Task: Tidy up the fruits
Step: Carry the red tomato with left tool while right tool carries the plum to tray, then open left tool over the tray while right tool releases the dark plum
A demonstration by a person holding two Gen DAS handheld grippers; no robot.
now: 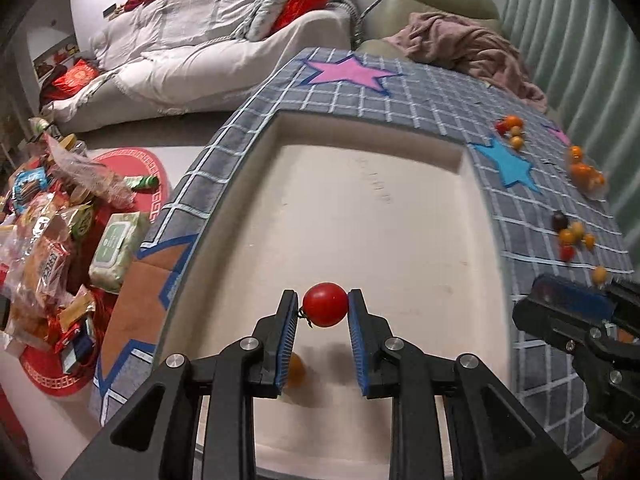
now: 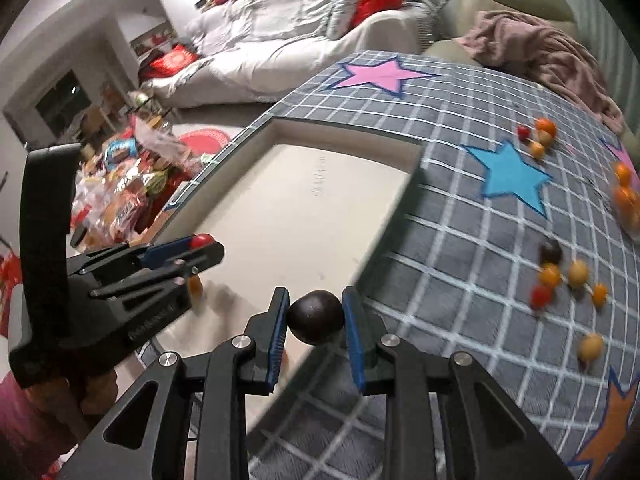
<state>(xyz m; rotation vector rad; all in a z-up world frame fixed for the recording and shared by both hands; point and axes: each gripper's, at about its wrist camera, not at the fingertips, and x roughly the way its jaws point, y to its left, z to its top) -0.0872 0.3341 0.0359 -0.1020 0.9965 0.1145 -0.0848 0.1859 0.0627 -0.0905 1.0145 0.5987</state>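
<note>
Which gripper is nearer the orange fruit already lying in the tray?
Left. The left gripper, shut on a red tomato, hovers right over the orange fruit in the tray. The right gripper, holding a dark fruit, is off to its right by the tray's edge.

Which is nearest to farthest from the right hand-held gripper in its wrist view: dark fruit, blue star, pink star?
1. Dark fruit: between the right hand-held gripper fingers, held.
2. Blue star: mid-cloth, right.
3. Pink star: far edge, near the sofa.
</note>
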